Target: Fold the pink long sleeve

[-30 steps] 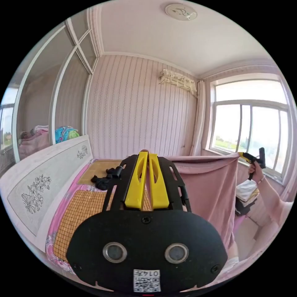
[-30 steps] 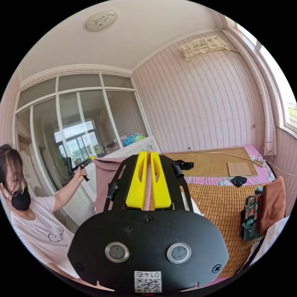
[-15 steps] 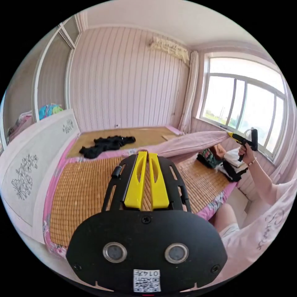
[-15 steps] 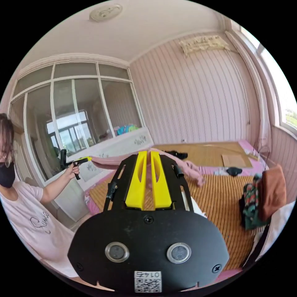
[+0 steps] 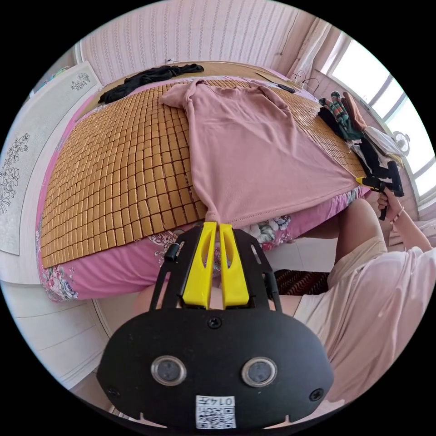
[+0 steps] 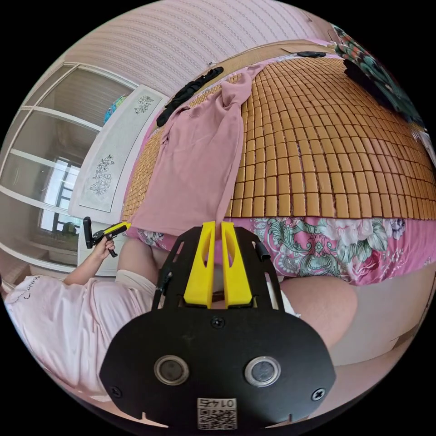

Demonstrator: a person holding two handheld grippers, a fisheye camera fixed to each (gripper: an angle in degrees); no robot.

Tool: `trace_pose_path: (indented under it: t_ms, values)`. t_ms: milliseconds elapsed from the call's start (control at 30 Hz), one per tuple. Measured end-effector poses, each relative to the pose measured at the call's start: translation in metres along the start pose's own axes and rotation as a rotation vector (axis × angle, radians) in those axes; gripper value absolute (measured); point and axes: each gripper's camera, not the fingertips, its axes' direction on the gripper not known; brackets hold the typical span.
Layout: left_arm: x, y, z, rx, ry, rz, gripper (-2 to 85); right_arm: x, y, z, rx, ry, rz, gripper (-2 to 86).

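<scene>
Your left claw (image 5: 214, 224) and right claw (image 6: 215, 223) each clamp a hem corner of the pink long sleeve (image 5: 247, 150) at the bed's (image 5: 113, 177) near edge.

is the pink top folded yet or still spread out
Spread out, not folded. The pink long sleeve lies flat in one layer on the bamboo mat, hem corners pinched by the left gripper and right gripper.

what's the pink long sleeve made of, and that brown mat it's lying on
The pink long sleeve looks like a soft, matte knit, probably cotton jersey: it drapes limply, with a stitched hem. The brown mat looks like small, hard, glossy tiles joined in a grid, likely bamboo; the pictures cannot confirm it.
</scene>
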Motion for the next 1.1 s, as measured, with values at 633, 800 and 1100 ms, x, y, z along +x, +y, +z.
trace_pose_path:
  t_ms: [633, 800, 1100]
  values:
    - [-0.006, -0.010, 0.035, 0.119, -0.035, 0.057, 4.7, 0.024, -0.088, -0.033, 0.149, 0.191, 0.017, 14.7]
    - [0.019, -0.121, 0.099, 0.169, 0.097, 0.140, 4.8, 0.029, -0.226, -0.012, 0.216, 0.186, -0.091, 14.3]
    - [0.085, -0.285, 0.180, 0.129, 0.244, 0.255, 4.4, 0.064, -0.429, 0.101, 0.016, 0.053, -0.021, 1.9]
